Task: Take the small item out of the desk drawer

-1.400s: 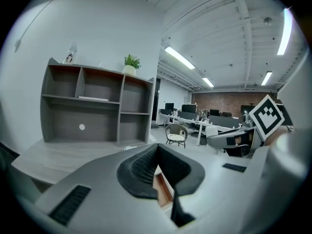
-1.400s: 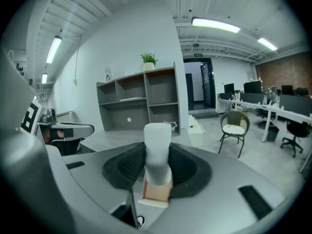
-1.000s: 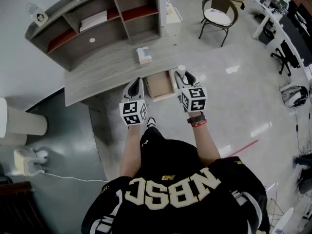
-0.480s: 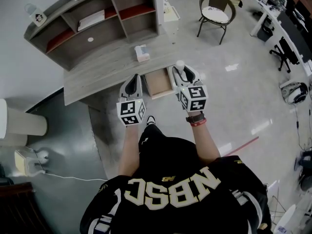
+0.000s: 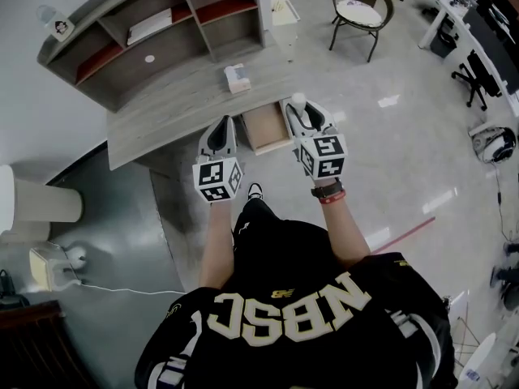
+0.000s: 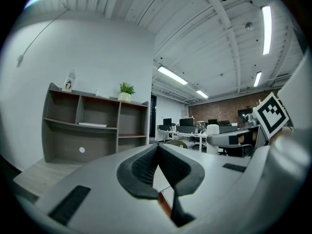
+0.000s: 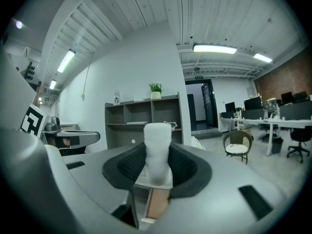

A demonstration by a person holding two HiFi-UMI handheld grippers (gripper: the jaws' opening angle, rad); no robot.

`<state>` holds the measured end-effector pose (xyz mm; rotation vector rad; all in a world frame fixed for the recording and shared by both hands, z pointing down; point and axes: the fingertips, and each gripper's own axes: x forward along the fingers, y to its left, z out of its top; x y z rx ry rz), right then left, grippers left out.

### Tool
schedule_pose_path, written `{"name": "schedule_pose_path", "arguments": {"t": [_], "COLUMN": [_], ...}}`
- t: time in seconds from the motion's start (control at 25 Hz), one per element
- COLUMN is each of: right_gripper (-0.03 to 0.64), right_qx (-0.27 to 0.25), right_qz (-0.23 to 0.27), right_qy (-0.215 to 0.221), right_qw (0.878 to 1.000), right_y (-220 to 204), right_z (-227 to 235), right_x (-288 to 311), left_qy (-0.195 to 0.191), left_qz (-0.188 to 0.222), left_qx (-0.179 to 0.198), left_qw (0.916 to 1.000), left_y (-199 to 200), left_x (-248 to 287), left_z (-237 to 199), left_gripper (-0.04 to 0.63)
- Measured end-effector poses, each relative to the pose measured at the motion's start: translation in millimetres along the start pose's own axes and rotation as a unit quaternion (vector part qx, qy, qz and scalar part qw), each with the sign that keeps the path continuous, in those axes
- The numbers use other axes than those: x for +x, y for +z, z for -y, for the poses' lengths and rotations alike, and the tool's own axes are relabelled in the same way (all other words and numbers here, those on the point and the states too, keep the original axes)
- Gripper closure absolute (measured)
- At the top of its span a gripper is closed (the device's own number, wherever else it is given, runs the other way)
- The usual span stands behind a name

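The left gripper [image 5: 220,130] hovers over the front edge of the desk [image 5: 162,116], just left of the open drawer [image 5: 268,132]. Its jaws are pressed together with nothing between them.

To the right, the right gripper [image 5: 302,113] holds the small white cylinder [image 7: 157,150] upright, above the drawer's right edge and clear of it. The ribbed pads clamp its lower half and the rounded top stands free above them. The item is therefore already out of the drawer.

Its surface looks matt and slightly fuzzy, so it is probably light and not slippery. It may give a little under pressure, so a moderate squeeze should be enough. Holding it around the middle, as here, seems right. A grip nearer the top could let it tip.

Compared with a second ago, the desk, drawer and both grippers sit a little higher in the head view. They keep the same relation to one another, so the shift looks like head movement. The drawer stays open, and the grip on the cylinder is unchanged.
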<state>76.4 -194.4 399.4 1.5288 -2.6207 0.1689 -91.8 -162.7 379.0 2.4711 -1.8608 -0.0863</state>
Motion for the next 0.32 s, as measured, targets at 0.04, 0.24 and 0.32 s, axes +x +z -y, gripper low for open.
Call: {"name": "schedule_pose_path", "arguments": {"t": [0.04, 0.24, 0.32], "right_gripper": [0.469, 0.469, 0.469], "right_qx": [0.001, 0.006, 0.012], "right_qz": [-0.001, -0.015, -0.025], "right_qy": [0.000, 0.004, 0.007], "right_qw": [1.000, 1.000, 1.000], "right_y": [-1, -14, -25], "right_z": [0, 0, 1], "right_x": [0, 9, 15], "left_qy": [0.001, 0.003, 0.001], "left_qz": [0.000, -0.005, -0.011], "left_qx": [-0.001, -0.004, -0.004], "left_qw": [1.0000, 1.0000, 0.9999], "left_y": [1, -6, -12], "left_x": [0, 5, 8], "left_z": [-1, -5, -6], "left_gripper": [0.582, 0.581, 0.581]}}
